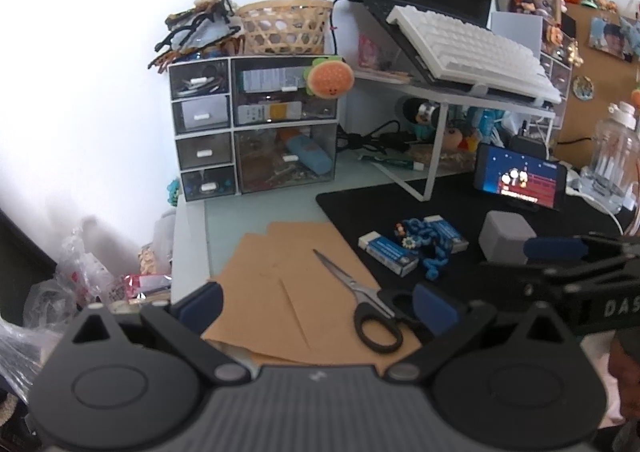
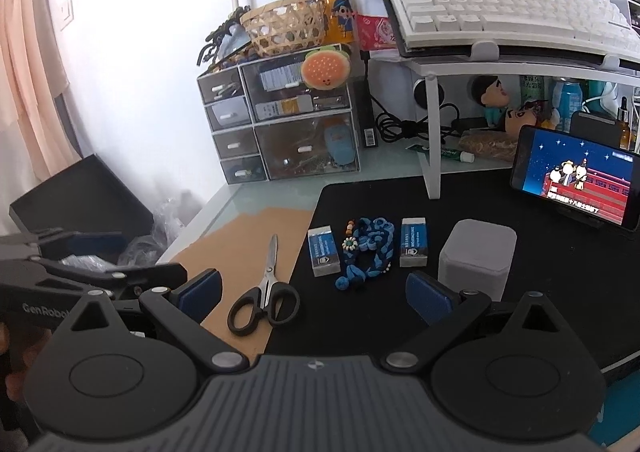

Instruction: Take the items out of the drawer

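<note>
drawer unit (image 2: 280, 119): parked at the back of the tabletop (image 2: 256, 195), every drawer looks shut, so the task's items are judged to be inside still, seen only dimly through the clear fronts
drawer risk: the small handles could easily be slipped off by wide pads, and the light unit might get dragged forward instead of opened
basket (image 2: 286, 25): stacked on top, could be tipped if the unit is jerked
left tongs (image 1: 318, 306): spread wide, nothing pinched, held over the scissors (image 1: 360, 298)
right tongs (image 2: 314, 292): spread wide too, nothing held
erasers (image 2: 325, 250): blue labels, print too small to be read
writing: "GenRobo…" can be made out on one tool body, "DAS…" on the other
</note>
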A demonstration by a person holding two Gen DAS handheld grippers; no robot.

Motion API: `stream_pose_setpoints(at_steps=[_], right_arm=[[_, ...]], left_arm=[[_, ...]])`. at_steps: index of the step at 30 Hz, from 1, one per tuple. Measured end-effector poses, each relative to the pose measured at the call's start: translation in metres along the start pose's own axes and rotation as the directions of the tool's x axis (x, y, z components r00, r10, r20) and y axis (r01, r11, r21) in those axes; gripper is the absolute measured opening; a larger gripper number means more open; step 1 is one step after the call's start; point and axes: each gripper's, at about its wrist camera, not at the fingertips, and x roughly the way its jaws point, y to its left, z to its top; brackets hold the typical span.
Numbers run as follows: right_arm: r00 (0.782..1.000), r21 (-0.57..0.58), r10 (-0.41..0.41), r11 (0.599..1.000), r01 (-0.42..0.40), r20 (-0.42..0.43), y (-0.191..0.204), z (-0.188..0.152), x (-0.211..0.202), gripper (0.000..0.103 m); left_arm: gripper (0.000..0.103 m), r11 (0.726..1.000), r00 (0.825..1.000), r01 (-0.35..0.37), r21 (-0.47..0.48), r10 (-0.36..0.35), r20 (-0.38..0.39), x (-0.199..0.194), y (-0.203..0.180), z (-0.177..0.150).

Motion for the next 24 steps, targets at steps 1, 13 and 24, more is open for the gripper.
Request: stream_pose_setpoints(at_steps=[1,13,24], right_arm=[[1.000,0.005,0.001,1.000,-0.001,0.005,-0.001,0.000,-0.001,0.101],[0.999,0.022,0.028,0.999,-0.029,0.023,-0.004,-0.001,-0.002,0.101],[0.993,0.019,0.091,0.996,-0.093,0.074,0.001,-0.002,-0.009,0.101]], left_arm=[[0.103,1.000,1.000,-0.003,-0.004,0.003,0.001,0.000,0.000,-0.001],[0.103,0.999,1.000,-0.014,-0.036,0.013,-0.021,0.004,0.005,-0.001],[0.103,0.997,0.999,-0.035,-0.065,0.035,0.002,0.005,0.008,0.005]])
